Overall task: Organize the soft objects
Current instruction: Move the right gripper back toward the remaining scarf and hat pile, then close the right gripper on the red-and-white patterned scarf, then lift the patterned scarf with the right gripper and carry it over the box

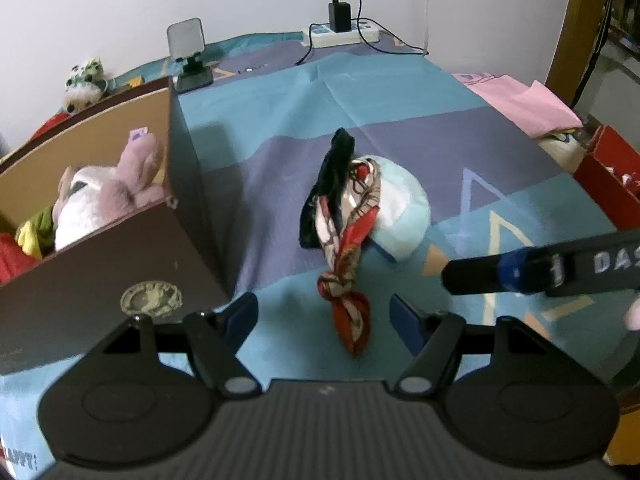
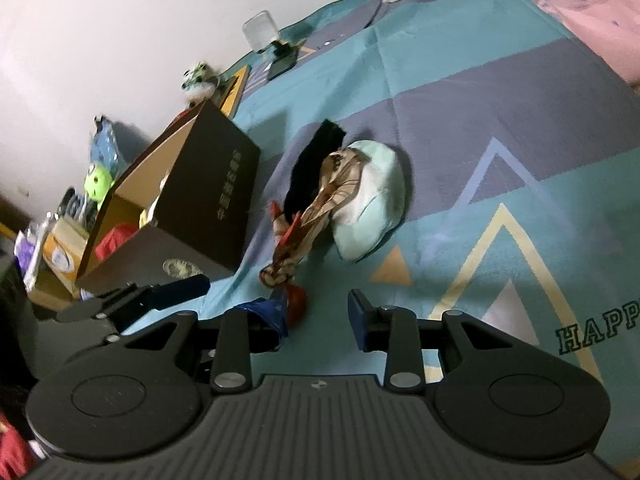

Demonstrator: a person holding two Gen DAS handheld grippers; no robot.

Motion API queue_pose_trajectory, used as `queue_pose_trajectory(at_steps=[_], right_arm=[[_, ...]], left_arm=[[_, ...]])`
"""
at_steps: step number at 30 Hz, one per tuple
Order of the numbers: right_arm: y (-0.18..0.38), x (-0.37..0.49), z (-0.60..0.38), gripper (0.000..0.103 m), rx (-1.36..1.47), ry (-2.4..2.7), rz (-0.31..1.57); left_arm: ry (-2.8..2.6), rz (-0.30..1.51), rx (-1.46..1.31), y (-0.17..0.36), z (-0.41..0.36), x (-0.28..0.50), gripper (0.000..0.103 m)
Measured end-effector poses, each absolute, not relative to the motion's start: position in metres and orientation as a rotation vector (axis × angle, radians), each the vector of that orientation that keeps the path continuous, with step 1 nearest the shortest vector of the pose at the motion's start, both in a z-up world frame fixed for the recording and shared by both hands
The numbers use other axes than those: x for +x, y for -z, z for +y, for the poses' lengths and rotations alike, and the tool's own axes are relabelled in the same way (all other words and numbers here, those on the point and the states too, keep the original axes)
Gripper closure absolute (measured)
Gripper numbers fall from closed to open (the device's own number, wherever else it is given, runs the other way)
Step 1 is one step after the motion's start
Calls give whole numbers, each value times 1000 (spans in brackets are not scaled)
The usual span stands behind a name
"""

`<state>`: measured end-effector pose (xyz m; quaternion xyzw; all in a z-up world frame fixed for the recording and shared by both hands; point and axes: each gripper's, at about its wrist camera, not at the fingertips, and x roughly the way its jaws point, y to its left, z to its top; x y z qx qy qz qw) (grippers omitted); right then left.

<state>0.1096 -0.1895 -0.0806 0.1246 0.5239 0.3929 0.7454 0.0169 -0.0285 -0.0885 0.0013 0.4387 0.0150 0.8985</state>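
A red patterned scarf (image 1: pixel 352 216) with a knotted end (image 1: pixel 346 312) lies draped over a black cloth (image 1: pixel 332 172) and a pale mint plush (image 1: pixel 400 208) on the teal bedspread (image 1: pixel 280 100). My left gripper (image 1: pixel 322 316) is open, and the knot lies between its fingers with neither pad touching it. A finger (image 1: pixel 480 276) of the right gripper reaches in from the right. In the right wrist view my right gripper (image 2: pixel 316 320) is open, low over the scarf (image 2: pixel 316 208), whose red tip (image 2: pixel 298 304) lies beside the left finger. A brown box (image 1: pixel 120 256) on the left holds plush toys (image 1: pixel 108 200).
A power strip with a charger (image 1: pixel 340 34) and a small stand light (image 1: pixel 188 52) sit by the far wall. A panda plush (image 1: pixel 82 84) sits behind the box. Pink cloth (image 1: pixel 524 100) and a red box (image 1: pixel 608 184) lie at the right edge.
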Motion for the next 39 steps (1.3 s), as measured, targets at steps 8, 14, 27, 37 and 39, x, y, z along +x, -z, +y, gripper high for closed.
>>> queue_pose_trajectory(at_steps=[8, 14, 27, 37, 39], right_arm=[[91, 128, -171, 87, 347, -894, 1199], [101, 139, -147, 87, 359, -927, 1242], [108, 135, -122, 92, 357, -954, 1315], [36, 110, -143, 95, 368, -919, 1093], [19, 105, -137, 95, 351, -922, 1033]], left_arm=[[-29, 968, -45, 115, -21, 44, 68], [-17, 966, -61, 123, -18, 47, 79], [114, 923, -46, 108, -4, 36, 85], [315, 736, -3, 39, 10, 14, 86], [324, 696, -2, 26, 17, 11, 86]])
